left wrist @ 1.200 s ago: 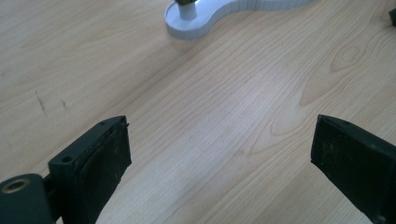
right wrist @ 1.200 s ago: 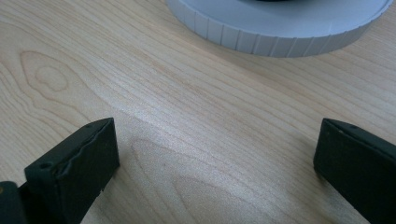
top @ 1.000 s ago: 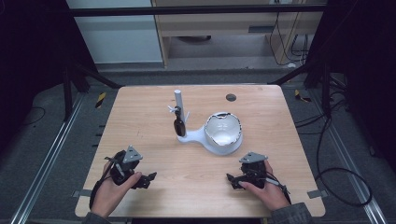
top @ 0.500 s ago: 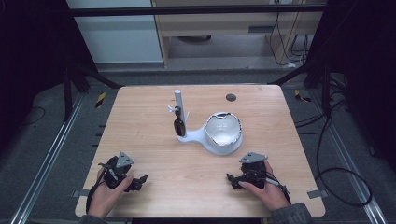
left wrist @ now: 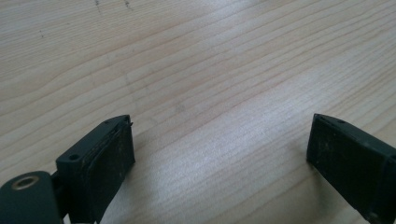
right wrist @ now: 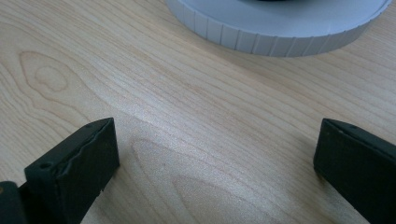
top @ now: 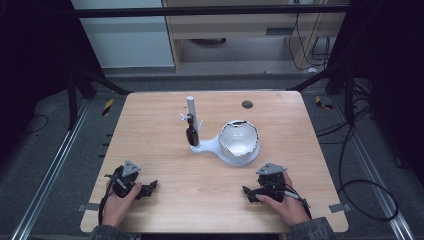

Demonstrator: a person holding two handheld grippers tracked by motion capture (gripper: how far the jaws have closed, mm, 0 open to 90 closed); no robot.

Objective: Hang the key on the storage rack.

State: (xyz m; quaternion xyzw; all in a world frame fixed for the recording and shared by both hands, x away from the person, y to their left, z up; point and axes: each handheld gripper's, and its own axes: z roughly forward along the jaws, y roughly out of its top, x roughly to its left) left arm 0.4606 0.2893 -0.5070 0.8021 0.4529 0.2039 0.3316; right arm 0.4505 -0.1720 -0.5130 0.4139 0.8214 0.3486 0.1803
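Left gripper (top: 150, 187) sits low on the near-left part of the wooden table (top: 150, 145), jaws spread wide, nothing between them; its own view looks along the two black pads (left wrist: 100, 161) at bare wood grain. Right gripper (top: 248, 192) rests on the near-right part of the table, jaws also wide apart and empty, pads (right wrist: 77, 165) just over the wood.

Step in hand, as I judge it: both grippers parked at the near edge, reach not started. To do it well, lift before travelling so the pads don't drag on the wood, keep the jaws wide until they straddle the target, close only once centred. Approach the post from the side, not over the top, since the small dark piece hangs off it and a bump could knock it.

White stand (top: 207, 146) sits mid-table, well ahead of both grippers: an upright post (top: 191, 112) with a dark piece (top: 191, 136) hanging at it, joined by a flat base to a round white bowl (top: 240, 140). The bowl is nearer the right gripper, ahead and slightly inward; its ribbed rim (right wrist: 280, 35) shows at the top of the right gripper view. The post lies farther from the left gripper, ahead and to its right. Can't tell what the dark piece is.
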